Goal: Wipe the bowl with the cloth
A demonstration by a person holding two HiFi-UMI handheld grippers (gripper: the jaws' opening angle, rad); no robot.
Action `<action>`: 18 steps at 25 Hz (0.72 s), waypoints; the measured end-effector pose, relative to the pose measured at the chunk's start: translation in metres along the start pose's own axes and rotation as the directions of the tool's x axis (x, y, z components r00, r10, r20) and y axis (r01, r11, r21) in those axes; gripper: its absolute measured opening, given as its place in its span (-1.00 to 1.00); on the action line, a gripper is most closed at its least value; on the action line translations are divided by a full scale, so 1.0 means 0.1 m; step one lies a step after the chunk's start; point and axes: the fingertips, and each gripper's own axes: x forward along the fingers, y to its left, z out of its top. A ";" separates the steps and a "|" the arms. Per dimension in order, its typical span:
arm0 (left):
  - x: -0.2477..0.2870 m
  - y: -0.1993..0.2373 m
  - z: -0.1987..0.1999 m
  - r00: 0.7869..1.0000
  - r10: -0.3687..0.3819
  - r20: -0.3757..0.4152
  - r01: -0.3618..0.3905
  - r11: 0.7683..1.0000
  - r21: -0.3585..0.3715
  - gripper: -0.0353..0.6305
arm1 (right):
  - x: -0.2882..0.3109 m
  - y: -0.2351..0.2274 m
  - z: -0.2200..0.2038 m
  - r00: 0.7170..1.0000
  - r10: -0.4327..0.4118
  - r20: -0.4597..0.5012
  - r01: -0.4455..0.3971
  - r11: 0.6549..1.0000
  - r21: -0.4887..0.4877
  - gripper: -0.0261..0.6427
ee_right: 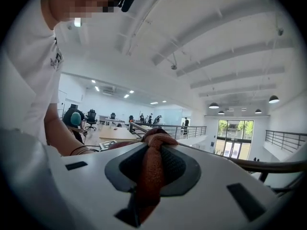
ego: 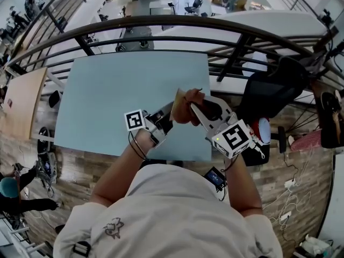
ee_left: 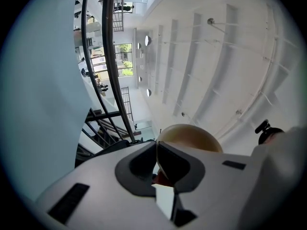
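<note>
Both grippers are held up above the near edge of the light blue table (ego: 129,95). My left gripper (ego: 169,115) is shut on the rim of a tan bowl (ego: 179,98), which stands on edge between the two grippers. In the left gripper view the bowl (ee_left: 191,138) bulges just past the left gripper (ee_left: 157,153), whose jaws pinch its edge. My right gripper (ego: 194,108) is shut on a red-brown cloth (ego: 186,113) and presses it against the bowl. In the right gripper view the cloth (ee_right: 151,169) is bunched between the closed pads of the right gripper (ee_right: 152,150).
A dark curved railing (ego: 161,21) runs past the table's far edge, with a lower floor beyond it. A black chair (ego: 277,87) stands to the right, and a wooden table (ego: 22,102) to the left. A small device (ego: 215,177) hangs at the person's waist.
</note>
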 end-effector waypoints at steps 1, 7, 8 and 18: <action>0.01 -0.03 -0.02 1.000 -0.014 -0.008 0.014 1.000 -0.002 -0.82 | 0.00 -0.05 0.00 1.000 0.004 0.011 -0.004 1.000 0.018 -0.72; 0.04 -0.21 -0.08 0.994 -0.101 -0.045 0.101 0.995 -0.016 -0.83 | 0.05 -0.30 -0.13 0.999 0.004 0.040 -0.010 0.989 0.150 -0.72; 0.04 -0.24 -0.07 0.992 -0.115 -0.045 0.114 0.993 -0.016 -0.83 | 0.06 -0.33 -0.18 0.999 -0.001 0.037 -0.005 0.986 0.164 -0.72; 0.11 -0.56 0.06 0.977 -0.211 0.020 0.211 0.977 -0.002 -0.83 | 0.20 -0.16 -0.58 0.999 0.031 -0.026 -0.023 0.963 0.268 -0.72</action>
